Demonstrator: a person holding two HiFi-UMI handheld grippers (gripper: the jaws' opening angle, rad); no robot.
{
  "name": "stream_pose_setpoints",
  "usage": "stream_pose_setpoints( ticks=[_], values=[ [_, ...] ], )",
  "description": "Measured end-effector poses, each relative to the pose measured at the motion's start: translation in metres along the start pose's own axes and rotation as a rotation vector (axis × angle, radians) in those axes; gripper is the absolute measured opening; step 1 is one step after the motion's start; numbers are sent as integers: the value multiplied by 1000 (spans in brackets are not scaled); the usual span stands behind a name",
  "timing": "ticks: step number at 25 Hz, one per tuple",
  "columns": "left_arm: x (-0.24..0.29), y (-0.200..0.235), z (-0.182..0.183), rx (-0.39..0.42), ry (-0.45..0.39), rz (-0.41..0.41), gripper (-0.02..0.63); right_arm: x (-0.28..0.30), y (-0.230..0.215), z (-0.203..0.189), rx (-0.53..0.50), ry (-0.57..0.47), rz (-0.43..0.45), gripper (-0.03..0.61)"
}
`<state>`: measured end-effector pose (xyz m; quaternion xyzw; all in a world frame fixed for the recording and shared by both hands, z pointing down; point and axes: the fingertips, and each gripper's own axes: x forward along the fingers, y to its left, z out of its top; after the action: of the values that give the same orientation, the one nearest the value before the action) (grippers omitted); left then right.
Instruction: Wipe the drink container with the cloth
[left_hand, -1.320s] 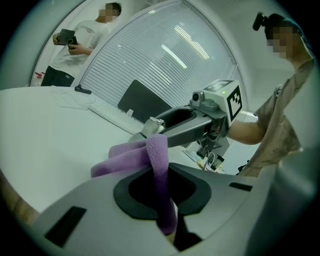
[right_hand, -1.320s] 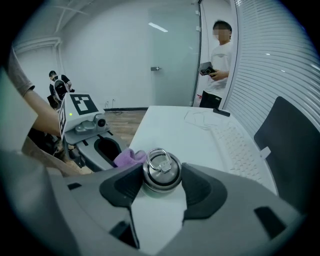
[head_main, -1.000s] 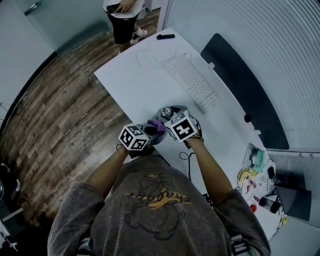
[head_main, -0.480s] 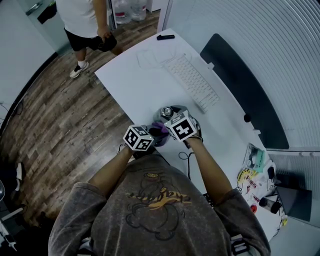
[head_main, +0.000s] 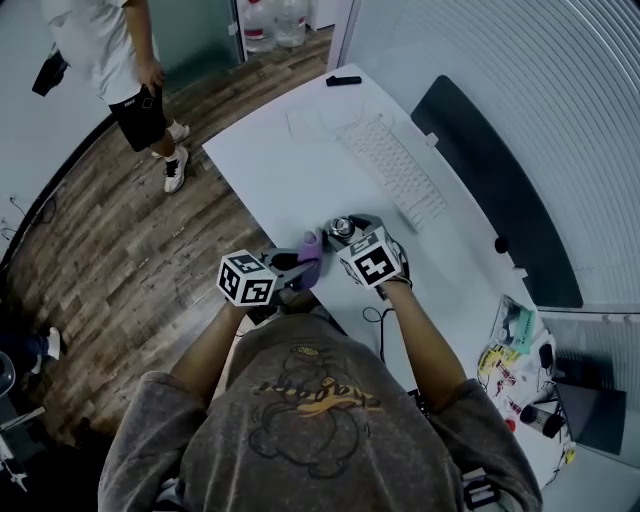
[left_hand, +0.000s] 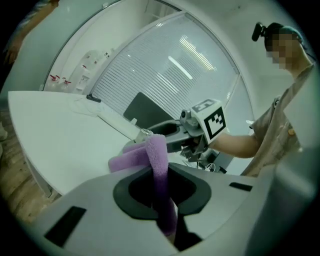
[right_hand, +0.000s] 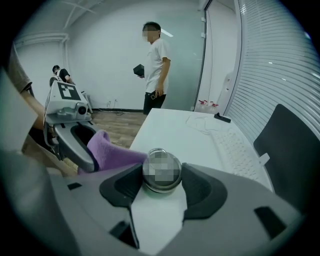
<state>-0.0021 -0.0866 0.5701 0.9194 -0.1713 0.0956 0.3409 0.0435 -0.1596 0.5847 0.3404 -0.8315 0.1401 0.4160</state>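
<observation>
A metal drink can (head_main: 341, 227) stands on the white table (head_main: 260, 160) near its front edge. My right gripper (head_main: 352, 238) is shut on the can (right_hand: 161, 171), one jaw pressing each side. My left gripper (head_main: 296, 266) is shut on a purple cloth (head_main: 309, 257), which sticks up from between its jaws (left_hand: 159, 159). In the head view the cloth sits just left of the can, and I cannot tell whether they touch. The right gripper view shows the cloth (right_hand: 107, 150) beside the can and the left gripper (right_hand: 70, 125) behind it.
A white keyboard (head_main: 396, 170) lies beyond the can, with a dark mat (head_main: 492, 190) to its right. A small black object (head_main: 343, 80) and a white cable (head_main: 312, 122) lie at the far end. Small clutter (head_main: 510, 340) sits at the right. A person (head_main: 110, 55) stands on the wood floor.
My left gripper has drawn back to the left and lifted a little with the cloth. The right gripper and can have stayed put. The bystander has walked to the left.
</observation>
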Motion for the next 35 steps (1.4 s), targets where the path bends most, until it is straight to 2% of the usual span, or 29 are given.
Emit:
stream_pose_setpoints(
  ticks=[8,14,23,29,32,35],
  values=[
    [-37,16,41,-4,-146,150,52,1,10,3,-79,-18,-39,253],
    [-47,10,66,27,-200,168,52,0,19,1,-107,-19,-50,258],
    [-49,1,95,71,-226,172,52,-19,12,6,-88,-76,-58,281],
    [-54,-13,119,109,-259,172,52,-62,6,33,-16,-231,-65,270],
    [-57,-25,133,142,-282,170,52,-93,2,53,35,-390,-61,263],
    [-60,-34,143,186,-306,188,52,-126,-2,64,153,-556,-50,245]
  ],
)
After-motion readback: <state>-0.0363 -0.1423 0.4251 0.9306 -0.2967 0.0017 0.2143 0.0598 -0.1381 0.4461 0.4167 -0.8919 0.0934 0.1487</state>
